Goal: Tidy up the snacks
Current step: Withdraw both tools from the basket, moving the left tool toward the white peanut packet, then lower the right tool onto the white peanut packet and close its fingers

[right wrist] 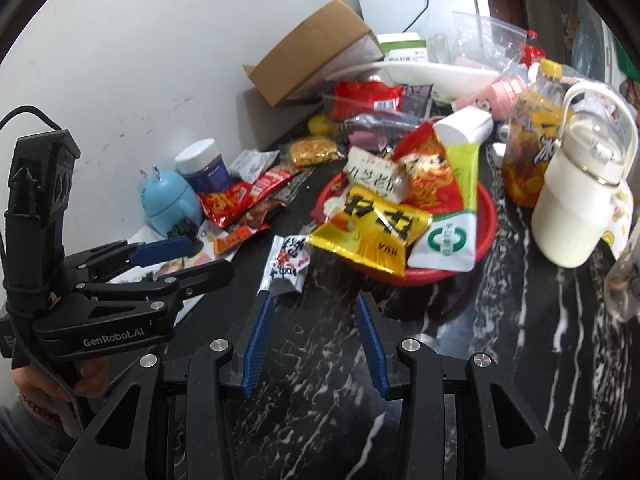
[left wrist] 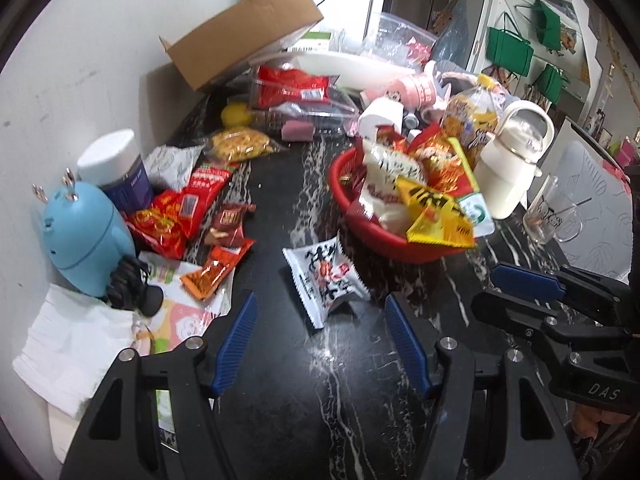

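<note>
— Nearest my left tool (left wrist: 320, 344) lies the white snack packet (left wrist: 326, 280), loose on the dark surface (left wrist: 280, 400), just short of the red basket (left wrist: 360, 216).

— Risk?

— That basket's heaped; dropping more on top could tip the yellow bag (left wrist: 436, 216) over the rim.

— Tools?

— Left about half open, right tool (right wrist: 316, 344) narrower; both empty, touching nothing.

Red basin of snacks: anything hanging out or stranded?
Yes. The red plastic basin is overfilled: a yellow foil snack bag droops over its near rim. One white snack packet with black lettering lies alone on the black marble counter, outside the basin. More packets sit loose by the wall.
</note>
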`<state>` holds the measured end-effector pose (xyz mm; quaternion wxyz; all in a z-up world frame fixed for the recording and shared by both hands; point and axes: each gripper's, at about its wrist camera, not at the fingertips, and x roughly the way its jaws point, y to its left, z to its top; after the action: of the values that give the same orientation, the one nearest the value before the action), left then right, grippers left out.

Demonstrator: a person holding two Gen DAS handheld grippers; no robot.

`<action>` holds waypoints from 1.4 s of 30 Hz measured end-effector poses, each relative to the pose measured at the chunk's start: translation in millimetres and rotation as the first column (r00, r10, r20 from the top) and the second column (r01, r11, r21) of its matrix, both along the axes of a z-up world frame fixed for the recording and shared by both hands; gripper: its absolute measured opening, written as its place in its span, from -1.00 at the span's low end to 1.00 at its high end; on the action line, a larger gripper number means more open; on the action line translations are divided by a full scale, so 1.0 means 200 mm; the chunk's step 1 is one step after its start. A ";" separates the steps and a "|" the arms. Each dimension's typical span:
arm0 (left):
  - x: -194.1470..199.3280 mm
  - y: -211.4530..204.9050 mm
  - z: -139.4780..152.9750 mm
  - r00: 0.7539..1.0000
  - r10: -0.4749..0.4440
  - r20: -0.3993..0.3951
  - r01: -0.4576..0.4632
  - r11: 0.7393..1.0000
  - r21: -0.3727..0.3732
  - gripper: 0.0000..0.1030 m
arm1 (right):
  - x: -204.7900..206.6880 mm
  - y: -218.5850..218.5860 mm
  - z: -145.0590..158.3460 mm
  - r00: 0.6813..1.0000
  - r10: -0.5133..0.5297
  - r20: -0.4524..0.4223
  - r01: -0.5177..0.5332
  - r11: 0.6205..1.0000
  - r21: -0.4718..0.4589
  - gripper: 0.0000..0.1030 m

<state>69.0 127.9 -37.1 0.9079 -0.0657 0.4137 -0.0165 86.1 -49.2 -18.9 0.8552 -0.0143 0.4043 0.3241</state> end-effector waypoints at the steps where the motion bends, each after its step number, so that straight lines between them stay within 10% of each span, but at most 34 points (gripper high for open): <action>1: 0.00 0.01 -0.01 1.000 0.000 -0.003 0.000 1.000 0.001 0.26 | 0.01 0.01 -0.02 1.000 0.002 -0.005 -0.002 1.000 -0.001 -0.18; 19: 0.08 0.20 -0.18 0.996 0.044 -0.081 -0.045 0.999 -0.015 0.26 | 0.19 0.26 -0.26 0.994 0.061 -0.096 -0.061 0.998 0.005 -0.21; 27: 0.12 0.24 -0.21 0.994 0.052 -0.098 -0.055 0.998 -0.023 0.26 | 0.25 0.32 -0.34 0.987 0.084 -0.135 -0.081 0.996 0.024 -0.80; 42: 0.05 0.13 -0.14 0.997 0.026 -0.077 -0.027 0.999 -0.016 0.26 | 0.13 0.20 -0.30 0.986 0.117 -0.116 -0.116 0.993 0.016 -0.90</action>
<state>79.9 154.0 -64.8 0.8910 -0.0795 0.4470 -0.0053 113.0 -9.7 -79.4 0.8097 -0.0150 0.4507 0.3755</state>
